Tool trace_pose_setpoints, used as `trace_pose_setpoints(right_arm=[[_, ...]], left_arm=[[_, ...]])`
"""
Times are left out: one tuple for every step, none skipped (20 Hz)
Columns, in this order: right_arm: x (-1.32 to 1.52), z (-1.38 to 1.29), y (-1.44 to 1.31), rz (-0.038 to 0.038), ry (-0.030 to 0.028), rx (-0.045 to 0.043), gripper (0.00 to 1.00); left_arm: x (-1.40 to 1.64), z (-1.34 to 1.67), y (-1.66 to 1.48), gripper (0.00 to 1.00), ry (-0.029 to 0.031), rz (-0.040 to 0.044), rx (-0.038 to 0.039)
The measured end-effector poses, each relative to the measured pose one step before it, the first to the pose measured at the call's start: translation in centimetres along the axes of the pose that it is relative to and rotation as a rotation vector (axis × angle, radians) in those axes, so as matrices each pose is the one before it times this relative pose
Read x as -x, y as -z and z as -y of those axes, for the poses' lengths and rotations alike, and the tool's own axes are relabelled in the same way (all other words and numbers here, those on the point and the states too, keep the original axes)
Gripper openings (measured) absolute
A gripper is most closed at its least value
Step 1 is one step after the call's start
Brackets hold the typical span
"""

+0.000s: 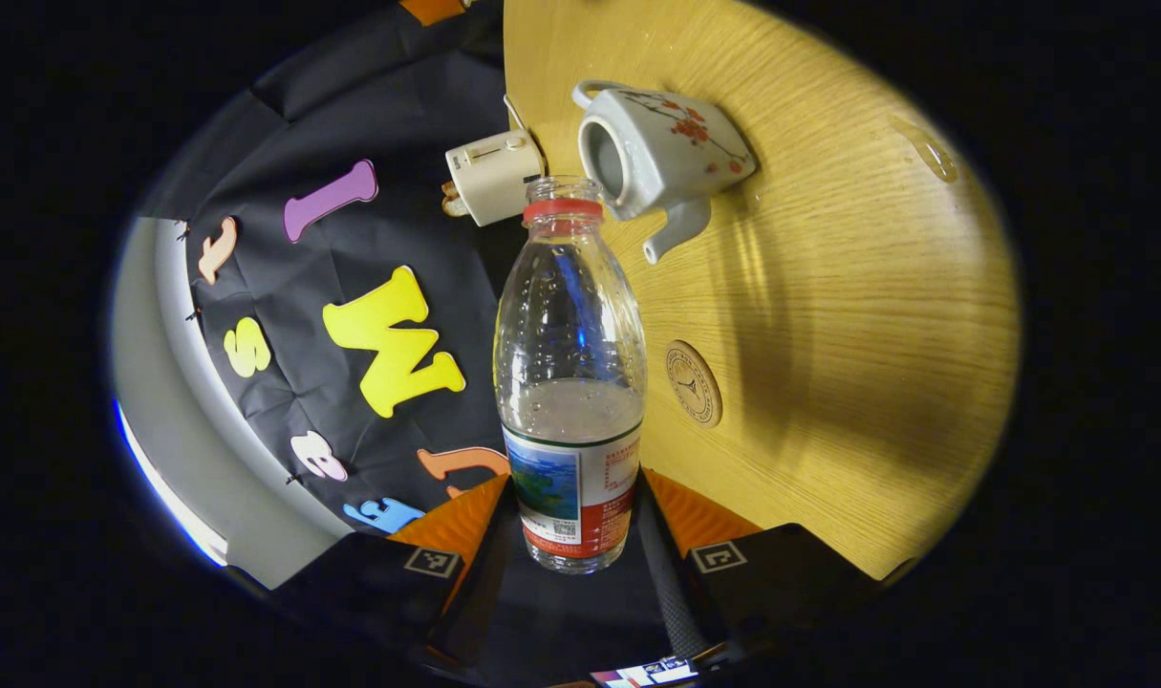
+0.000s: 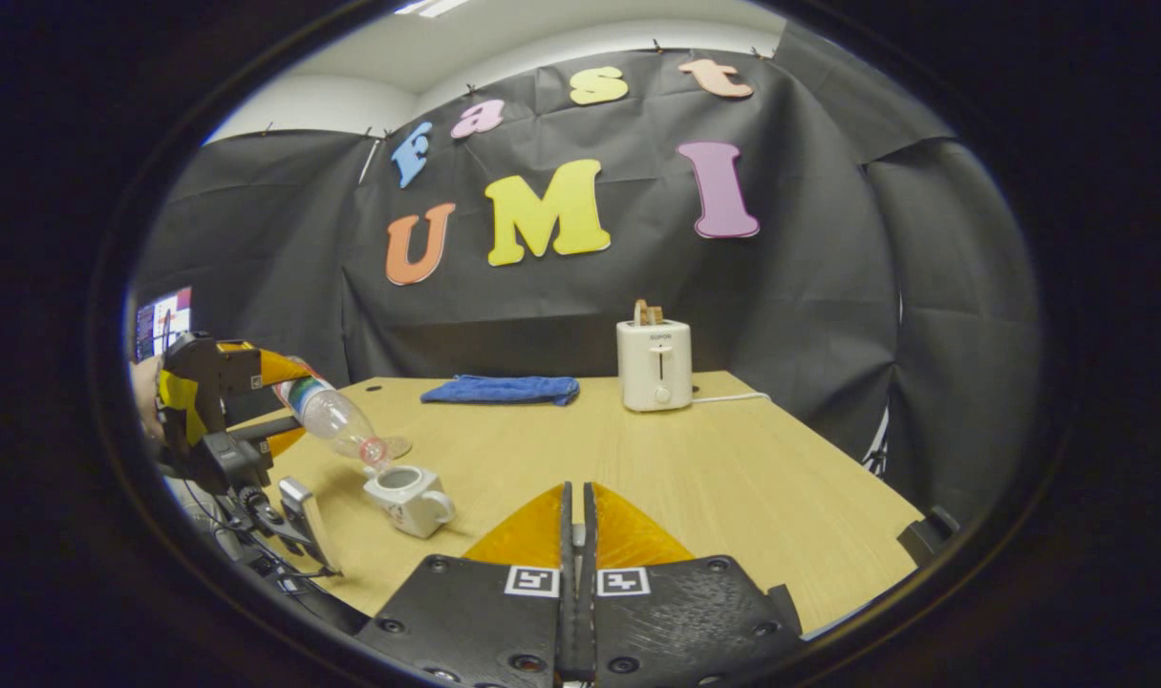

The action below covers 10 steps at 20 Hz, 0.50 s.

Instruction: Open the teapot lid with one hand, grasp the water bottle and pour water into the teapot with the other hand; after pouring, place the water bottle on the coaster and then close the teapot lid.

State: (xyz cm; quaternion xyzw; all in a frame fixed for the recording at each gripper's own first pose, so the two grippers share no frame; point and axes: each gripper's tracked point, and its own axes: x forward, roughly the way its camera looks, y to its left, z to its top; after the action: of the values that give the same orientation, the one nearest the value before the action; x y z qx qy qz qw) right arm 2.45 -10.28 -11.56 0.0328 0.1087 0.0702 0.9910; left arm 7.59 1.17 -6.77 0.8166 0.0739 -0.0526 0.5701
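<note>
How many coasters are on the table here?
1. The coaster lies flat on the table, beside the held water bottle and apart from the teapot. Others may be hidden.

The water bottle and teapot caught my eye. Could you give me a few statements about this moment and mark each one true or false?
1. The left gripper holds the water bottle between its fingers. True.
2. The bottle still wears its cap. False: its mouth is open, with only a ring around the neck.
3. The teapot has its lid on. False: the opening is uncovered.
4. The bottle is tipped with its mouth toward the teapot's opening. True, as the right gripper view shows.
5. The bottle stands on the coaster. False: the coaster lies bare on the table.
6. The right gripper has its fingers closed together, holding nothing. True.
</note>
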Motion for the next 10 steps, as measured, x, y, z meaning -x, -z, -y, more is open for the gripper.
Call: trace_pose_setpoints(right_arm=[[0.021,-0.034,0.086,-0.00016,-0.00088,-0.0001,0.0],[-0.023,-0.06,-0.034,-0.00105,-0.00171,-0.00016,0.0],[-0.022,-0.012,0.072,0.00043,-0.00193,0.00001,0.0],[-0.02,-0.108,-0.011,-0.00103,-0.00154,0.00018,0.0],[0.005,-0.059,0.007,-0.00021,-0.00219,0.00013,0.0],[0.051,-0.002,-0.08,0.00056,-0.0012,0.00074,0.0],[-0.01,-0.008,0.061,0.00066,-0.00096,-0.00028,0.0],[-0.03,-0.024,-0.049,-0.00085,-0.00229,-0.00116,0.0],[0.014,-0.005,0.105,-0.00127,0.00006,0.00114,0.0],[-0.015,-0.005,-0.008,-0.00095,-0.00066,-0.0002,0.0]], left_arm=[[-0.153,-0.164,0.01,0.72,-0.00211,-0.00315,-0.00815],[-0.167,0.122,0.046,0.73,0.00247,0.00129,-0.00075],[-0.125,-0.043,0.016,0.77,-0.00233,0.00055,-0.0045],[-0.184,-0.179,-0.033,0.72,-0.00321,0.00087,-0.00554],[-0.117,-0.128,0.026,0.72,-0.0014,-0.00157,-0.00697],[-0.023,-0.292,0.136,0.72,-0.00108,-0.00271,-0.00572],[-0.094,0.076,0.007,0.72,0.0061,-0.00322,-0.00279],[0.082,0.148,0.017,0.73,0.00465,-0.00076,-0.00292],[-0.032,-0.133,-0.05,0.73,-0.0004,0.00184,-0.00696],[0.077,-0.161,0.012,0.72,-0.00163,-0.00492,-0.008]])
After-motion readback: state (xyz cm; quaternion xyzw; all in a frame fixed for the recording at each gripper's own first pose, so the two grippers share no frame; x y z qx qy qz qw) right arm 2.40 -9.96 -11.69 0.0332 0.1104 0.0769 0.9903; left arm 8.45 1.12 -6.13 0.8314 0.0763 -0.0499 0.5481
